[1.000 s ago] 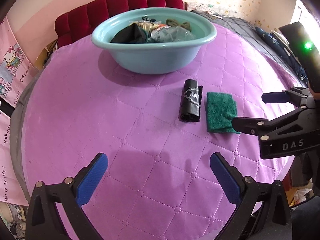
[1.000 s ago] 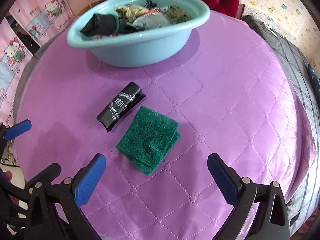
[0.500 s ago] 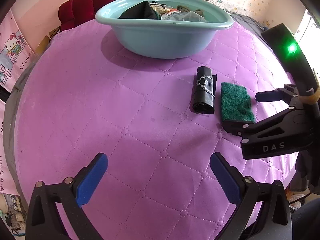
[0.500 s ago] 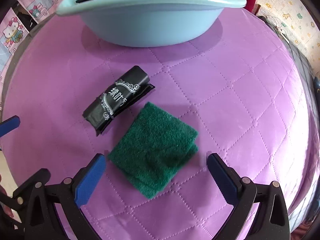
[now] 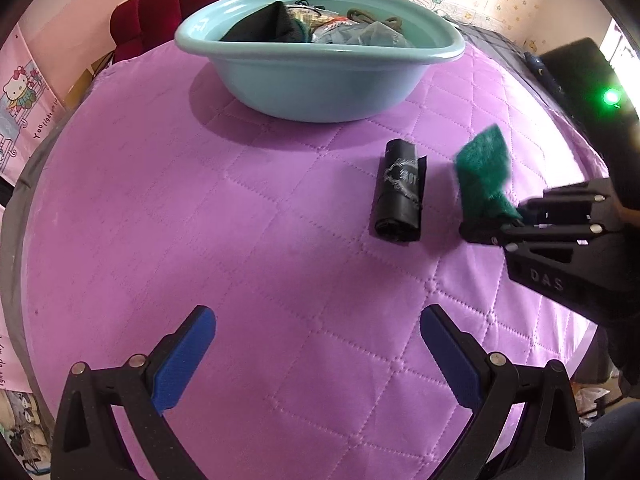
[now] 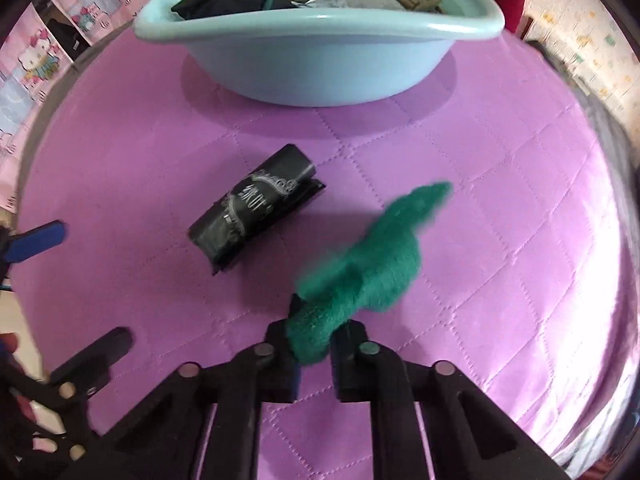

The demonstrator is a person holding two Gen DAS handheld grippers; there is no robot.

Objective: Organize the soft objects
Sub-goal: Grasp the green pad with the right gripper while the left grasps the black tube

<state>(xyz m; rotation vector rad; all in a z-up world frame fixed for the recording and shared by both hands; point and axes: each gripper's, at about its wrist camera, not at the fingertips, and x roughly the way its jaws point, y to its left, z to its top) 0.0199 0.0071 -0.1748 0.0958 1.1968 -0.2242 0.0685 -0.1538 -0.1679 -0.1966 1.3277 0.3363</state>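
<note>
My right gripper (image 6: 310,340) has its fingers clenched on the green scouring pad (image 6: 372,264), lifted just beside the black bag roll (image 6: 256,220), nearer me than the blue basin (image 6: 320,64). My left gripper (image 5: 316,360) hangs released.

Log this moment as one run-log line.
right gripper: shut on green scouring pad, lifted | left gripper: open, idle | black roll: on quilt | basin: partly filled

right gripper (image 6: 310,338) went from open to clamped on green scouring pad (image 6: 372,264), now lifted off quilt (pad motion-blurred).
</note>
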